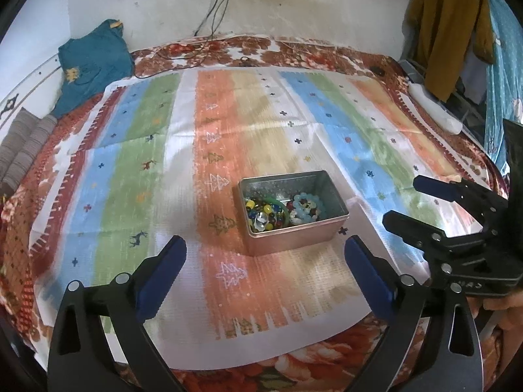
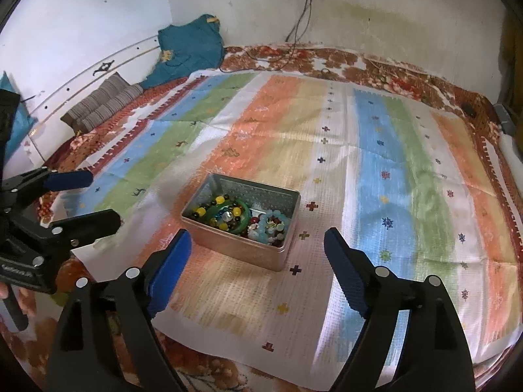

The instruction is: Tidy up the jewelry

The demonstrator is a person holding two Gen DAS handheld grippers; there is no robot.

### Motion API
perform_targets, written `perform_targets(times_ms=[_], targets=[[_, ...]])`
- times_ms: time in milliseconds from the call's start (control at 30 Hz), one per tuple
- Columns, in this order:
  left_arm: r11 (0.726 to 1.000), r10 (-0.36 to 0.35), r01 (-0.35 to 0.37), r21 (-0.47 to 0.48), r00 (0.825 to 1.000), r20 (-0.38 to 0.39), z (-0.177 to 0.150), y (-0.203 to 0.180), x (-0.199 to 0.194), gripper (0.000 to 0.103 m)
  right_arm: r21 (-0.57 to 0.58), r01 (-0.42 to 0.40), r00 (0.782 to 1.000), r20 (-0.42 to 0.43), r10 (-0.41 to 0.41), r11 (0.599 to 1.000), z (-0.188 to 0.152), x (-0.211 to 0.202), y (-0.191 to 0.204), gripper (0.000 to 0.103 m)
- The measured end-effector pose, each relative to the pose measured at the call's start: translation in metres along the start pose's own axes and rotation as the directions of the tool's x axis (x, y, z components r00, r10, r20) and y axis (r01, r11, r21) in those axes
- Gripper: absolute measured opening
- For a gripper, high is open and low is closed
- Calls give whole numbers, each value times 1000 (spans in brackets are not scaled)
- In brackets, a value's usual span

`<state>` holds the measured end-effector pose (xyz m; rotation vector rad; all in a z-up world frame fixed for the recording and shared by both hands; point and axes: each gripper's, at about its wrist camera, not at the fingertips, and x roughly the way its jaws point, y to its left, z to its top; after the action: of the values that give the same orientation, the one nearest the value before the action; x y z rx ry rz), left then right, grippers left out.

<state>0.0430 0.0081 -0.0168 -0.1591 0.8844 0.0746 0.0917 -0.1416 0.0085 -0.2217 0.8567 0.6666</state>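
**Jewelry all in tin; both jaws wide, empty**

My left gripper (image 1: 264, 261) and right gripper (image 2: 258, 258) gape wide, holding nothing. The rectangular silver metal tin (image 1: 295, 236) sits frame-centre on the striped pastel cloth (image 1: 130, 176), heaped with multicoloured bead jewelry (image 1: 281, 212). Risk: tangled strands lift together; light tin slides. Only the right view shows a hand (image 2: 19, 297), lower left.

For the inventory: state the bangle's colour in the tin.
Green bangle, clearest in the right wrist view.

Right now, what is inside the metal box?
The metal box holds mixed colourful beads, a green bangle and a pale blue bead bracelet. Anything beneath this pile is hidden.
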Motion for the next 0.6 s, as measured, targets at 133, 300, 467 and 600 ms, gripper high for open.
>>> perform_targets(times_ms=[133,300,467,600], targets=[[999,18,-18,26,1000,22,-4,-3,-4,97,-16,13,1000,23,-12,1000,-6,-8,3,88],[998,38,-39,41,999,32,-9,-5,-5,97,-4,19,999,30,-19,1000,-8,-11,-1,90],[998,37,-39,50,998,56,-14,-6,-10,97,-12,19,999,36,-19,1000,-10,-13,2,93],[998,37,-41,53,996,76,-16,-7,-15,97,-7,-7,999,40,8,1000,-12,-16,2,95]])
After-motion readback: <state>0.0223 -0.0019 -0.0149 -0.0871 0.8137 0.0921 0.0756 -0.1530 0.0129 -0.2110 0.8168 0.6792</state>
